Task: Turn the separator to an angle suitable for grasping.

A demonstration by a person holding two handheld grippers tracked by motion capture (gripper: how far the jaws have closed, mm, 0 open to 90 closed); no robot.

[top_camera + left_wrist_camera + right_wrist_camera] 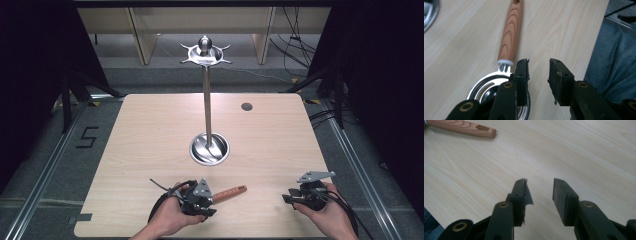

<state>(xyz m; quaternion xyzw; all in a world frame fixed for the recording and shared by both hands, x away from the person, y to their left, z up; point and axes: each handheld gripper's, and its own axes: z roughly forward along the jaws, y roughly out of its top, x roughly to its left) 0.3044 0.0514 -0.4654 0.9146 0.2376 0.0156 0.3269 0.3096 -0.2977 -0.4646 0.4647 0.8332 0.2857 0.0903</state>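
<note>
Left gripper view looks down on a slotted metal strainer spoon with a wood-grain handle (511, 35) lying flat on the tabletop (461, 45), its steel bowl under the left jaw and its handle running away from the camera. The left hand-held gripper (538, 72) hovers just over it, jaws apart with only bare wood between them, so nothing is gripped. In the high view the spoon (231, 192) sticks out to the right of that gripper (197, 197), near the front edge. The right hand-held gripper (540, 195) waits well off to the side over bare tabletop, jaws apart and empty. Beyond stands a steel utensil stand (208, 107) with hooks at its top. This looks like the pick-up step; next the left jaws should shift across onto the handle and close.
</note>
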